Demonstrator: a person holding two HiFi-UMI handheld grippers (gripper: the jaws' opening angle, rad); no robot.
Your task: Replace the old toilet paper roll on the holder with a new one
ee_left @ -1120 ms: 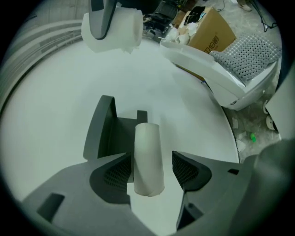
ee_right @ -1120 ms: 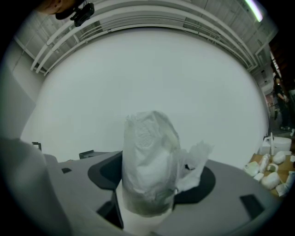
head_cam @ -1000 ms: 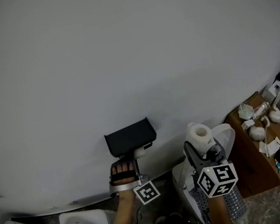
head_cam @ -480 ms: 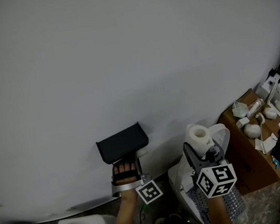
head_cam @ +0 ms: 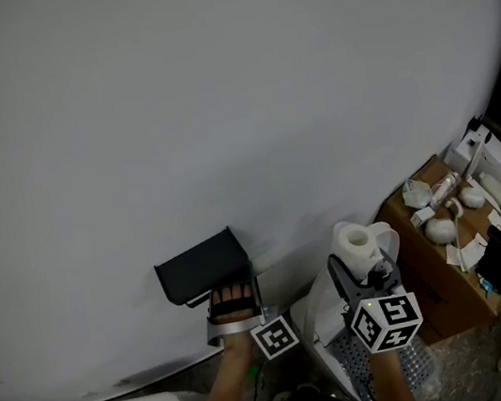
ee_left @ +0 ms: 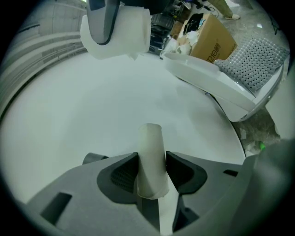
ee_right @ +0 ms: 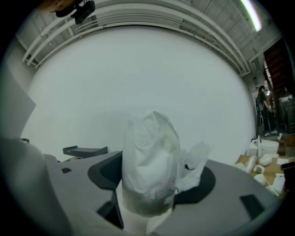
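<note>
Before the white wall (head_cam: 216, 105), left gripper (ee_left: 151, 169) pinches a likely crushable pale cardboard tube (ee_left: 151, 147) mid-length; right gripper (ee_right: 150, 186) hugs a soft-looking white toilet roll (ee_right: 150, 156).

White roll (head_cam: 357, 245), pale tube (ee_left: 151, 159), black holder (head_cam: 202, 266) (chequered cube (head_cam: 386, 321)).

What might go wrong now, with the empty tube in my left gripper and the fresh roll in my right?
The cardboard tube, pinched in the left gripper, could crush or slip out. The loose torn flap on the new roll in the right gripper might snag on the holder.
</note>
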